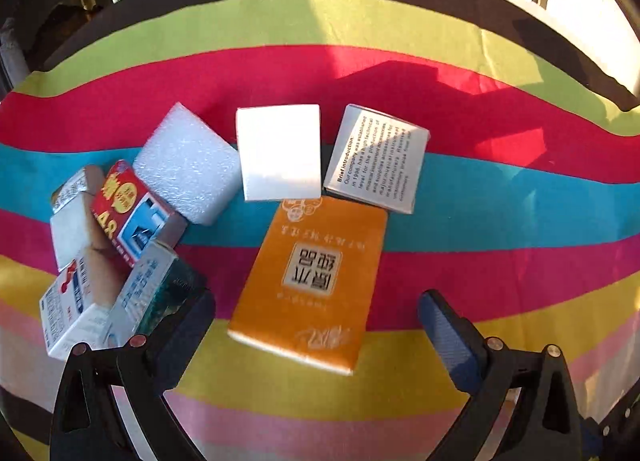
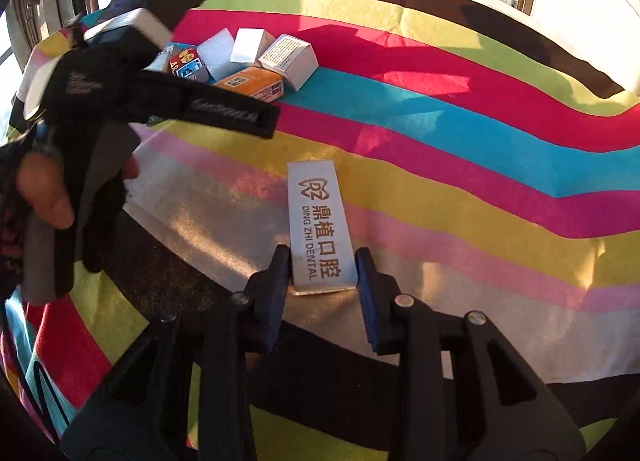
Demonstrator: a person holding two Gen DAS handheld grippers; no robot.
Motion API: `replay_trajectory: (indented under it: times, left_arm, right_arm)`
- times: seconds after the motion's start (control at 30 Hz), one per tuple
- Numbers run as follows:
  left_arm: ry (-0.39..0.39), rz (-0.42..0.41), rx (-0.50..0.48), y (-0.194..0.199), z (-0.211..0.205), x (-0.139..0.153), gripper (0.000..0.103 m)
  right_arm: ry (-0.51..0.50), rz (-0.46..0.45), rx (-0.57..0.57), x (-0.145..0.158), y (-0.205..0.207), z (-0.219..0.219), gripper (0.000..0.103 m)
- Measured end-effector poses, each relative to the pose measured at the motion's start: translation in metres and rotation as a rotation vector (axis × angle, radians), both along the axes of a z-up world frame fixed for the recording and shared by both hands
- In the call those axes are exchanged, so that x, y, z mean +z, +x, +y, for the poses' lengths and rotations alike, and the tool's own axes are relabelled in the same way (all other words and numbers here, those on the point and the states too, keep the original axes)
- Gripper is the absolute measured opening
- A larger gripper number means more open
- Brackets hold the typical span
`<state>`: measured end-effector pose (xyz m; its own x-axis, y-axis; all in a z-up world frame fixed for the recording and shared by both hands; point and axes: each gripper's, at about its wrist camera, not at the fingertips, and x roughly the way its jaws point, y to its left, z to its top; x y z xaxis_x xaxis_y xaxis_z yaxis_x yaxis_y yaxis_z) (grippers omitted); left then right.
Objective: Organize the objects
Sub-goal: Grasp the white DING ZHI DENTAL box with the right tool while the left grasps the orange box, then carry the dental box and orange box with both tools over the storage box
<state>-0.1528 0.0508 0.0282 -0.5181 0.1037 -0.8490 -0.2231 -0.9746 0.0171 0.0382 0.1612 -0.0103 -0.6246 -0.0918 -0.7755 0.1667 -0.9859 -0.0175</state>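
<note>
Between the two dark fingers of the right gripper [image 2: 323, 267], a long, narrow silver-white cardboard box printed "DING ZHI DENTAL" [image 2: 318, 221] is lying flat on the striped multicoloured tablecloth [image 2: 480, 165], its near end sitting just inside the pads, which are flanking its long sides; whether they are already pressing on the card or only bracketing it I cannot tell. The box is looking light and probably hollow, with smooth, slightly glossy faces, so it is likely to crush or slip under a hard pinch; taking it across the narrow width near the end, with moderate pressure, seems the safest hold, though a grip so close to one end may let the far end droop. Far ahead and to the left of that gripper, the other boxes are clustered together. The left gripper [image 1: 316, 313] is hanging over them with its fingers spread wide and gripping nothing: directly ahead of it is lying a flat orange packet with a square label [image 1: 310, 281], beyond that a plain white box [image 1: 280, 153], a silver box with English print [image 1: 376, 159] and a white foam block [image 1: 188, 165], and hard against its left finger a heap of small printed cartons [image 1: 108, 257].
</note>
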Motion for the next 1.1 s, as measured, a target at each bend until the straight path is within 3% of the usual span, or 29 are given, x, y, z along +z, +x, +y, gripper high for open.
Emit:
replay_trajectory:
  times: [0.07,0.1,0.13,0.23,0.5,0.7,0.93,1.1]
  left_arm:
    - [0.025,0.028,0.014,0.001,-0.004,0.003,0.084]
    - [0.031,0.045,0.013,0.008,-0.005,0.006,0.056]
    - [0.05,0.046,0.006,0.016,-0.007,0.008,0.052]
    - [0.099,0.065,0.0,0.055,-0.016,0.011,0.052]
    - [0.041,0.138,-0.002,0.153,-0.042,0.016,0.052]
    - [0.055,0.126,0.041,0.172,-0.06,0.01,0.052]
    - [0.148,0.111,0.095,0.171,-0.075,0.009,0.053]
    - [0.134,0.112,0.116,0.182,-0.078,0.01,0.053]
  right_arm:
    - [-0.011,-0.002,-0.007,0.0,-0.002,0.002,0.038]
    - [-0.004,0.0,-0.008,0.0,-0.002,0.001,0.037]
    - [0.0,0.0,-0.008,0.0,-0.002,0.0,0.037]
    - [-0.013,-0.001,-0.01,-0.001,-0.004,0.001,0.037]
    - [-0.023,-0.002,-0.011,0.0,-0.008,0.001,0.037]
    - [-0.022,-0.001,-0.012,0.0,-0.012,0.001,0.037]
    - [-0.026,0.0,-0.012,0.002,-0.011,0.002,0.038]
    - [-0.02,0.002,-0.014,0.003,-0.01,0.0,0.037]
